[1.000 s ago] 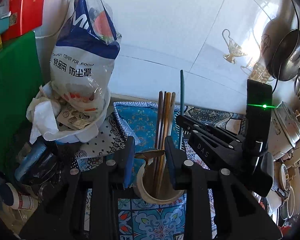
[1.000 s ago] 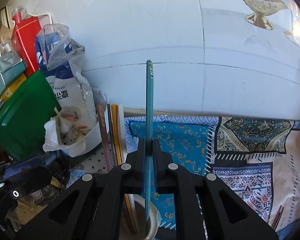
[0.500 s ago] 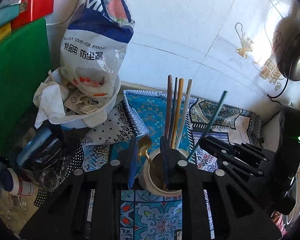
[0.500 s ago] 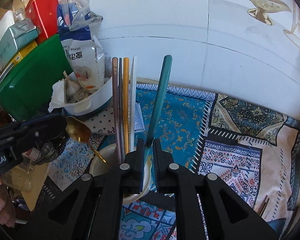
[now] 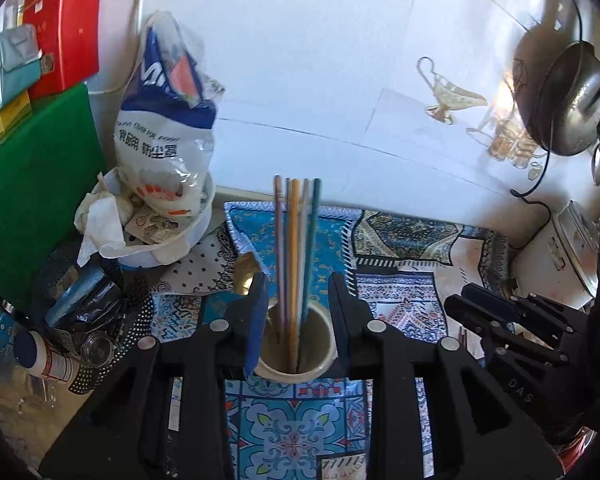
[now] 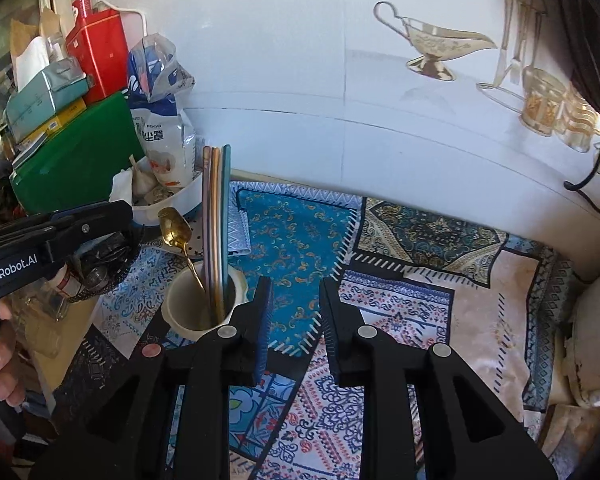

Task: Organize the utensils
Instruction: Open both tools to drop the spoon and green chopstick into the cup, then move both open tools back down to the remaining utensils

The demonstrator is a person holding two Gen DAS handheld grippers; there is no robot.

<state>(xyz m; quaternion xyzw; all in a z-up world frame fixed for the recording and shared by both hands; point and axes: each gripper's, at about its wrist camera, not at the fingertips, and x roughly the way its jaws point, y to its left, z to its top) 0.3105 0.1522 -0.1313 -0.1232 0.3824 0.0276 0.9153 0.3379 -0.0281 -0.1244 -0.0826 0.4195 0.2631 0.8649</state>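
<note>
A cream cup (image 5: 296,364) stands on the patterned cloth (image 5: 296,432) and holds several upright chopsticks (image 5: 292,240), with the teal chopstick (image 6: 225,200) among them. A gold spoon (image 6: 174,224) leans out of the cup's left side. My left gripper (image 5: 298,280) hovers above and short of the cup, jaws opening, nothing between the pads; the cup shows through the gap. In the right wrist view the left gripper (image 6: 126,216) sits left of the spoon, apart from it. My right gripper (image 6: 296,284) is to the right of the cup, jaws opening and empty.
A white bowl (image 5: 188,240) with a plastic bag and scraps sits back left beside a green board (image 5: 32,184) and a red tin (image 5: 64,28). A bottle (image 5: 44,356) lies at left. A metal strainer (image 5: 568,100) hangs at right. A hand (image 6: 0,360) holds the left gripper.
The right gripper let go of the teal chopstick, which now stands in the cup, and drew back up and to the right. The left gripper pulled back and its jaws widened.
</note>
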